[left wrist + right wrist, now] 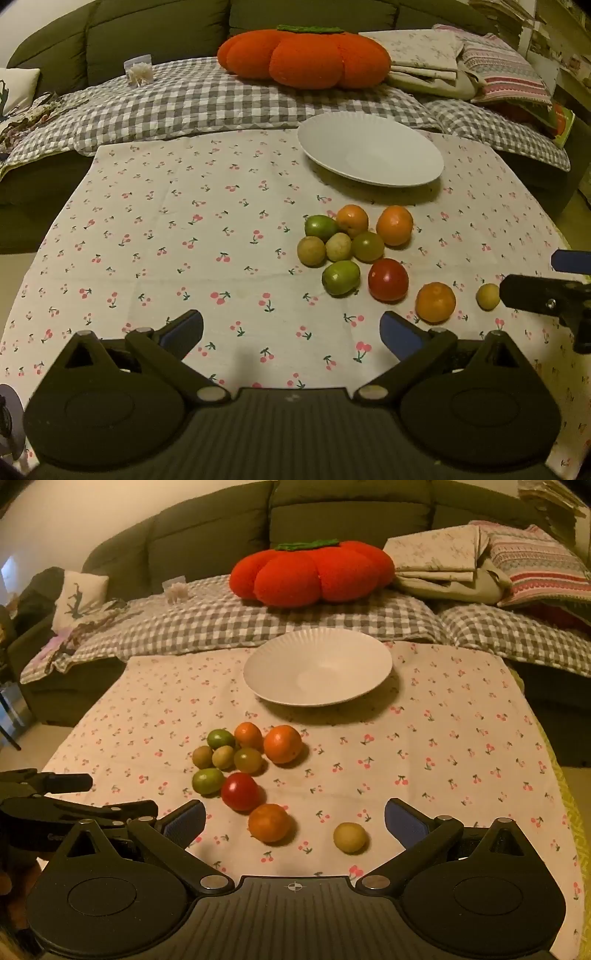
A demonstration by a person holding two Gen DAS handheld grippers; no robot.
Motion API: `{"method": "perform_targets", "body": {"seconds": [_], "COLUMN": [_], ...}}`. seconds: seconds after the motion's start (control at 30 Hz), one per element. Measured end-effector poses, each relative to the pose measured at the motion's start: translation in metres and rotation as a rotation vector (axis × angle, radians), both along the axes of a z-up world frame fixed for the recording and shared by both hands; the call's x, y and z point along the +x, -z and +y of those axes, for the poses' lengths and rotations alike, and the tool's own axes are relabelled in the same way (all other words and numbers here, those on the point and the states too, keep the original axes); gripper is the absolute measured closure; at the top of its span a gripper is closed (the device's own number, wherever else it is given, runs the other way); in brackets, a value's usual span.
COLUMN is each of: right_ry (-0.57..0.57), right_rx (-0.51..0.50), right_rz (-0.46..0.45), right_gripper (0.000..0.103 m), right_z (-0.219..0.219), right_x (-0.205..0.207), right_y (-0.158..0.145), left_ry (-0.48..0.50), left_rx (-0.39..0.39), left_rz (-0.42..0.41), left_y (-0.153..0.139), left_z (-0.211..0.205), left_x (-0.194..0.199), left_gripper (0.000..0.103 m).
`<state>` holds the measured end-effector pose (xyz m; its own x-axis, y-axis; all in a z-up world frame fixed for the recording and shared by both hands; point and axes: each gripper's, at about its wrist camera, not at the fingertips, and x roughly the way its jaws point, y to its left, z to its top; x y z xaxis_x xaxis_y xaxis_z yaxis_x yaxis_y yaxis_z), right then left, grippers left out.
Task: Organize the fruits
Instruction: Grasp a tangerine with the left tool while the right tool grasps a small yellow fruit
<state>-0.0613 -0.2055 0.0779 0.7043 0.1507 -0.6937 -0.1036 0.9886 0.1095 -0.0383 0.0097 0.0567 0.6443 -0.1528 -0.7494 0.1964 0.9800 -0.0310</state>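
Several small fruits lie on a cherry-print tablecloth [184, 221]: a cluster with green fruits [340, 277], oranges [394, 225] and a red tomato [388, 279] [240, 791], then a lone orange [435, 302] [268, 822] and a small yellow fruit [488, 296] [349, 837]. An empty white plate [370, 149] [317, 667] sits behind them. My left gripper [291, 328] is open and empty, left of the fruits. My right gripper [294, 821] is open and empty, with the lone orange and yellow fruit just ahead between its fingers.
A sofa with a checked blanket [207, 99] runs behind the table. On it lie an orange pumpkin cushion [303, 55] [312, 572] and folded cloths [461, 557]. The table's right edge [569, 812] is near the right gripper.
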Motion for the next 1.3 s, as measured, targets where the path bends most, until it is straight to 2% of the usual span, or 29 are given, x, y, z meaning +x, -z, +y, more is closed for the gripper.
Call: {"method": "perform_targets", "body": {"seconds": [0.2, 0.53, 0.8, 0.9, 1.07, 1.13, 1.3], "right_ry": [0.017, 0.057, 0.128, 0.179, 0.238, 0.241, 0.253], "right_rx": [-0.002, -0.014, 0.046, 0.076, 0.122, 0.115, 0.123], "right_rz": [-0.003, 0.041, 0.091, 0.108, 0.164, 0.167, 0.178], "right_gripper": [0.000, 0.000, 0.002, 0.008, 0.021, 0.030, 0.039], "right_z": [-0.001, -0.006, -0.019, -0.031, -0.043, -0.043, -0.046], "right_x": [-0.001, 0.005, 0.014, 0.019, 0.025, 0.026, 0.032], "right_y": [0.002, 0.006, 0.020, 0.025, 0.036, 0.039, 0.043], "left_ry": [0.017, 0.060, 0.106, 0.155, 0.208, 0.219, 0.267], "left_rx": [0.004, -0.021, -0.044, -0.068, -0.098, -0.113, -0.144], "left_rz": [-0.018, -0.015, -0.012, 0.005, 0.022, 0.016, -0.040], "left_y": [-0.001, 0.004, 0.013, 0.019, 0.029, 0.032, 0.034], "left_z": [-0.003, -0.011, -0.023, -0.032, -0.050, -0.055, -0.068], "left_x": [-0.003, -0.007, -0.009, -0.011, -0.009, -0.006, -0.001], "left_gripper": [0.002, 0.002, 0.003, 0.004, 0.016, 0.019, 0.028]}}
